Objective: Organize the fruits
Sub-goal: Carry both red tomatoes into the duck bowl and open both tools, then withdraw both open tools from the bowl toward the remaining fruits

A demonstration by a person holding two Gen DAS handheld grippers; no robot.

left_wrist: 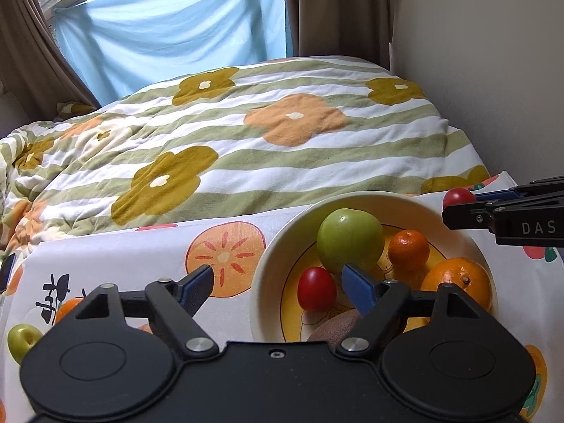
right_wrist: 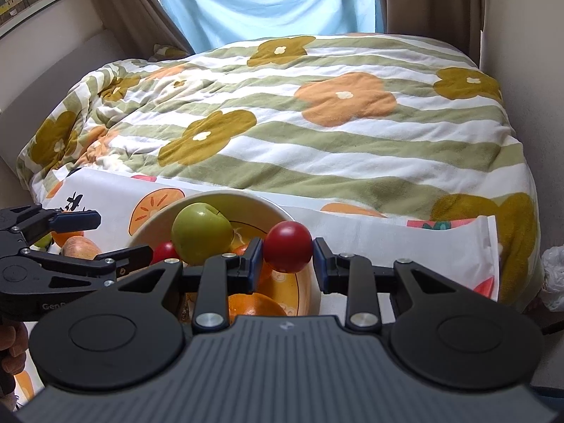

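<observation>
The right hand-held gripper [right_wrist: 287, 264] is clamped on a red fruit [right_wrist: 288, 246], held just above the near rim of the bowl [right_wrist: 151, 227], so its drop lies straight below. The left hand-held gripper [left_wrist: 278, 287] gapes empty over the bowl's left edge, another red fruit [left_wrist: 316, 289] between its pads.

The brown fruit [left_wrist: 336, 328] in the bowl [left_wrist: 268, 264] sits half hidden behind the left gripper [left_wrist: 278, 287] (kind unclear).

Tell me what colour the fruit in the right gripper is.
Red. The fruit sits clamped in the right gripper, clearest in the right wrist view.
</observation>
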